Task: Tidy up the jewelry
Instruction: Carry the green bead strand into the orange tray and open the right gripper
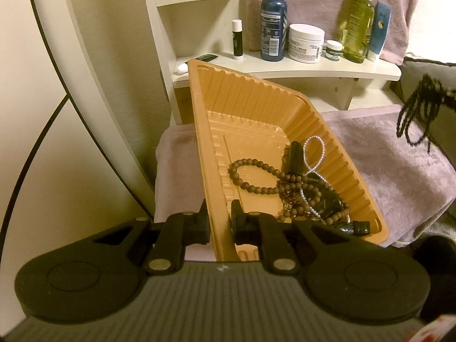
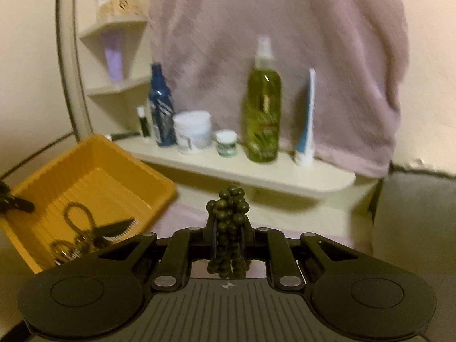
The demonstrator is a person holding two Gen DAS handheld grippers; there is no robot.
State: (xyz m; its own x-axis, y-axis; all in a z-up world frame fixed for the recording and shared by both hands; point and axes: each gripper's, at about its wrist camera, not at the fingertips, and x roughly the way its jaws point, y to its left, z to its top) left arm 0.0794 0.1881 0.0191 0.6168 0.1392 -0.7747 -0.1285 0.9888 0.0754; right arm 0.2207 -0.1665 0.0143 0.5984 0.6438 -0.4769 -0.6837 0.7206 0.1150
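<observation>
Orange tray (image 1: 256, 108) tilted, left gripper (image 1: 219, 222) clamped on rim; right gripper (image 2: 228, 233) pinching dark bead strand (image 2: 229, 208); steeper tilt could spill jewelry

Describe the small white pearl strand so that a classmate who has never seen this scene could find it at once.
Start at the orange ribbed tray, which the left gripper clamps by its near wall. Its contents are heaped toward the right end. There the white pearl strand loops up against the wall beside a black tube; unlike the brown wooden bead bracelets around it, its beads are tiny, white and glossy.
</observation>
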